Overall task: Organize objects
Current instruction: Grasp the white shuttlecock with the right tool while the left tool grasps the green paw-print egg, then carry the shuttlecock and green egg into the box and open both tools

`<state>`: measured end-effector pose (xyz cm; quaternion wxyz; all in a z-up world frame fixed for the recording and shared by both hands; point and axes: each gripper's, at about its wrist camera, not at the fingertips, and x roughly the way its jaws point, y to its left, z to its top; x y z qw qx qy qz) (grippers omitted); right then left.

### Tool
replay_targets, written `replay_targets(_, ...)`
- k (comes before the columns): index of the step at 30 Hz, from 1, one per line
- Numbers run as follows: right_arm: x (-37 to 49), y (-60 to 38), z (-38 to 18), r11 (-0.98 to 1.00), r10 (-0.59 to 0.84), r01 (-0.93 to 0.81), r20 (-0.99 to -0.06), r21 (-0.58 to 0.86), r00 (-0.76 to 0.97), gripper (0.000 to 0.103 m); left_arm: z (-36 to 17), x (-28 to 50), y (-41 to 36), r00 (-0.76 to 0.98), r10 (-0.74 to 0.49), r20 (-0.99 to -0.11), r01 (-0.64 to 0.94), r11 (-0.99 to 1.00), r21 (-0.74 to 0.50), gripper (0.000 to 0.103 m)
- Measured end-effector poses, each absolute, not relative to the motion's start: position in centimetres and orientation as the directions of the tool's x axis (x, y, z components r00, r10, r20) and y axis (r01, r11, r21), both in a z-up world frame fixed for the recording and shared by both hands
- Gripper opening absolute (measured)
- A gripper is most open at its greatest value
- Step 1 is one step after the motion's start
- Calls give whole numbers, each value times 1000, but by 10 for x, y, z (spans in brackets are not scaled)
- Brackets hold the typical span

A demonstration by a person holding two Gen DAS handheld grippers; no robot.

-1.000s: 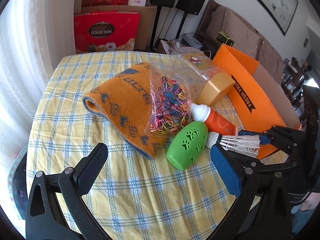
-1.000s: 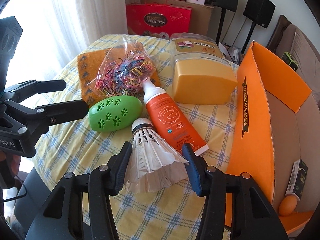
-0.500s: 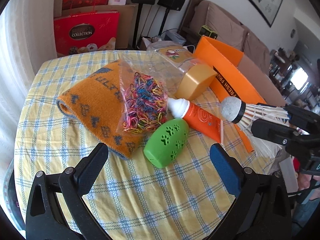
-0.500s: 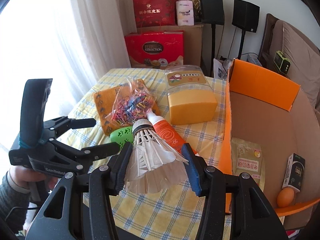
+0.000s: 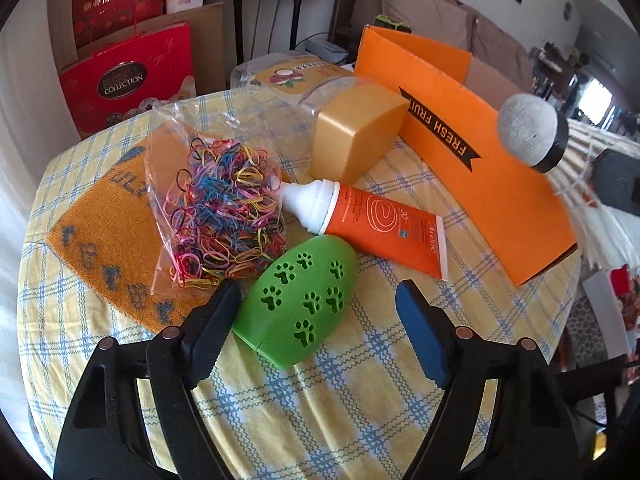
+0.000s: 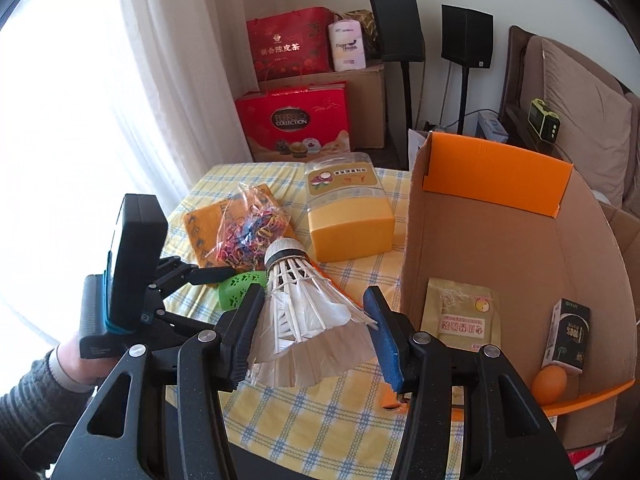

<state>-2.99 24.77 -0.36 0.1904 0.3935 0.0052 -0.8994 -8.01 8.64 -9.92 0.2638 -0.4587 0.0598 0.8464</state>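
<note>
My right gripper [image 6: 310, 328] is shut on a white shuttlecock [image 6: 298, 312] and holds it high above the table, left of the orange cardboard box [image 6: 496, 168]. The shuttlecock's cork [image 5: 528, 130] shows at the right of the left wrist view. My left gripper [image 5: 316, 320] is open and empty, low over a green egg-shaped toy with paw prints [image 5: 298, 298], which lies between its fingers. An orange tube [image 5: 376, 226], a bag of coloured rubber bands [image 5: 224, 212], an orange knitted cloth [image 5: 104, 224] and a clear jar with a gold lid [image 5: 352, 136] lie on the checked tablecloth.
The box holds a tan packet [image 6: 468, 320], a small black carton [image 6: 568, 334] and an orange ball [image 6: 550, 386]. Red gift boxes [image 6: 294, 120], cardboard cartons and black speakers [image 6: 466, 36] stand behind the table. A sofa [image 6: 580, 108] is at the right.
My right gripper has lifted the shuttlecock off the table and risen toward the box. My left gripper has moved forward and down until the green toy lies between its fingers.
</note>
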Motion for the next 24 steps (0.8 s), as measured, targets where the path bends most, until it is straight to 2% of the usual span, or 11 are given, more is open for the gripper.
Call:
replay_targets(1, -29, 250, -3, -929, -337, 343, -708, 141, -621, 53, -101, -80, 87, -439, 388, -810, -496, -857, -141, 74)
replay_targets(5, -30, 255, -2, -932, -334, 332, -704, 146, -627, 53, -103, -77, 85, -455, 380, -805, -479, -867, -138, 54)
replay_targets(14, -29, 274, 10, -941, -321, 300, -680, 154, -659, 53, -92, -66, 75, -425, 418, -803, -493, -851, -182, 51)
replay_targets(24, -27, 323, 26, -969, -245, 194, -653, 150, -717, 53, -36, -50, 80, -450, 537, -714, -532, -803, -269, 51)
